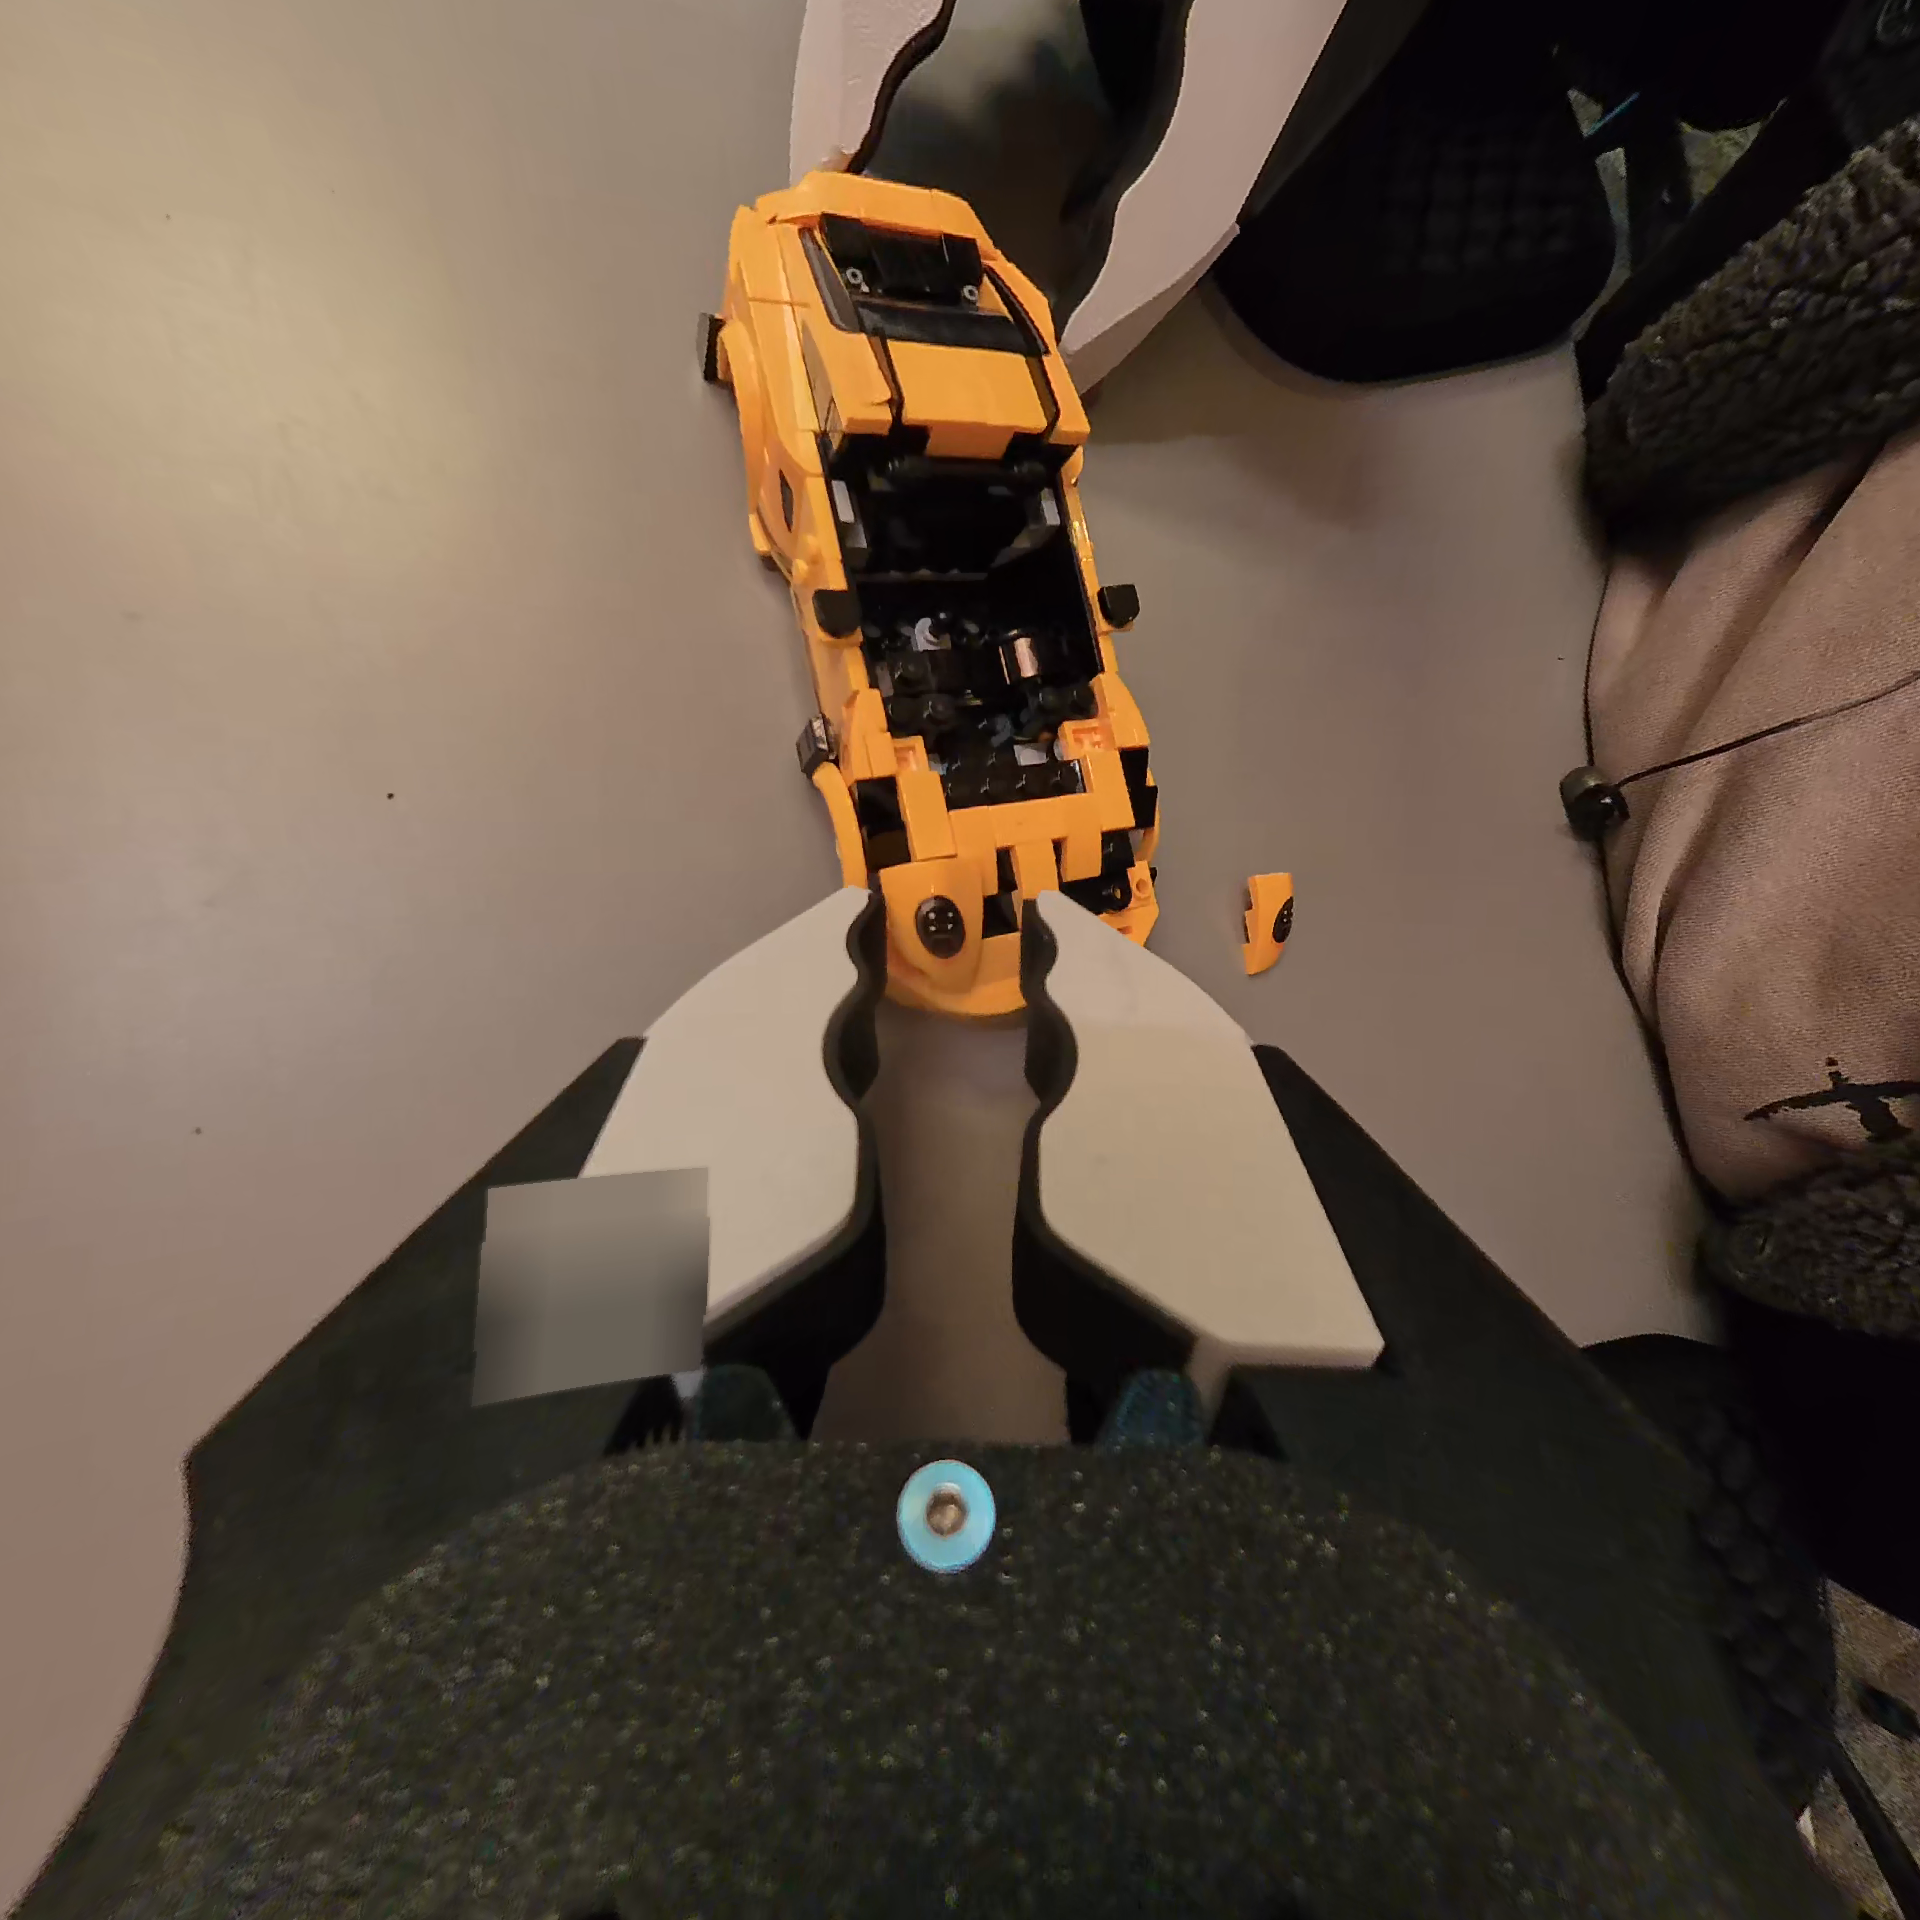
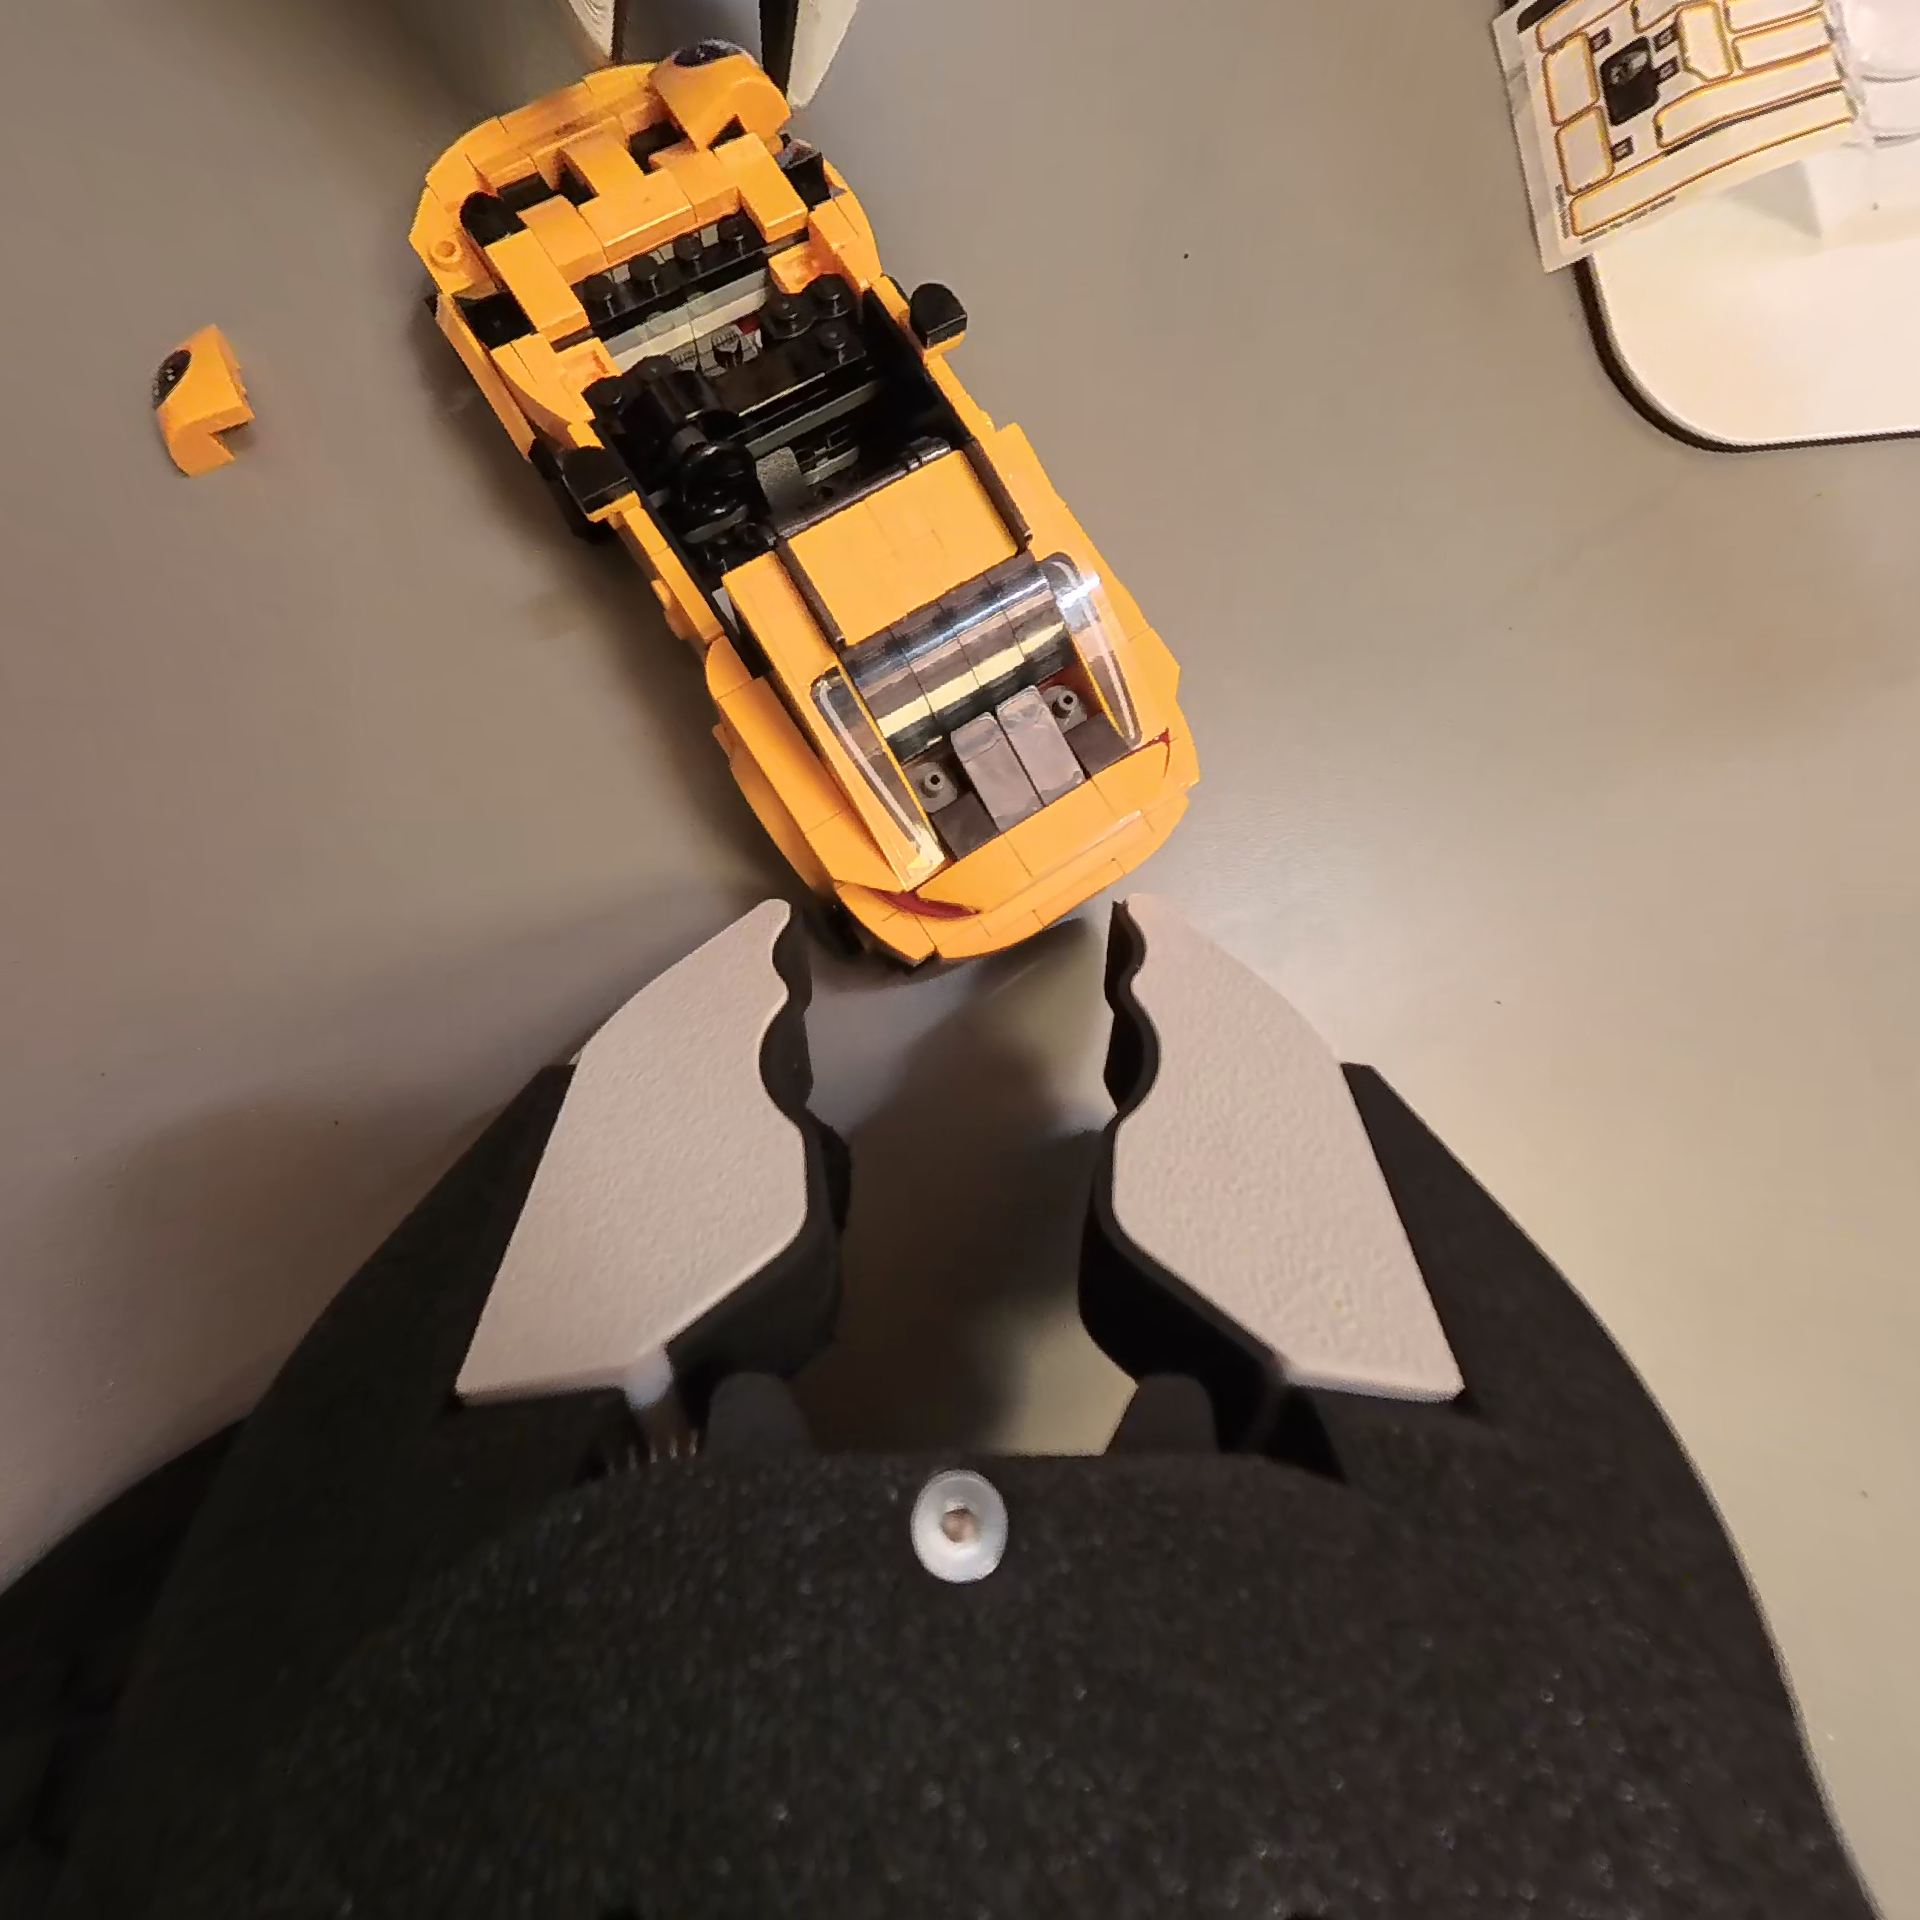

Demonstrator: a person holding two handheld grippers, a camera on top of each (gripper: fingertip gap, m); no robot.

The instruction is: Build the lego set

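The orange lego car (image 1: 914, 582) lies on the grey bench (image 1: 312, 623) lengthwise between the two grippers, probably so one can steady it while the other adds parts. The left gripper (image 1: 951, 914) is closed on the car's near end, its tips pinching the rounded corner piece with the dark headlight, which reads as a bracing hold. The right gripper (image 2: 951, 920) sits at the opposite end, jaws apart and empty, its tips just short of the car's tail and, as far as I can tell, not touching it. A loose orange corner piece (image 1: 1268, 920) lies on the bench just right of the left gripper's tips, likely the mate for the car's bare corner. Only the right wrist view shows the clear rear canopy (image 2: 977, 707) close up, plus a sticker sheet (image 2: 1683, 114) on a white stand (image 2: 1766, 343) far ahead to its right. Only the left wrist view shows the grip itself and a person's fleece jacket (image 1: 1756, 727) at its right.
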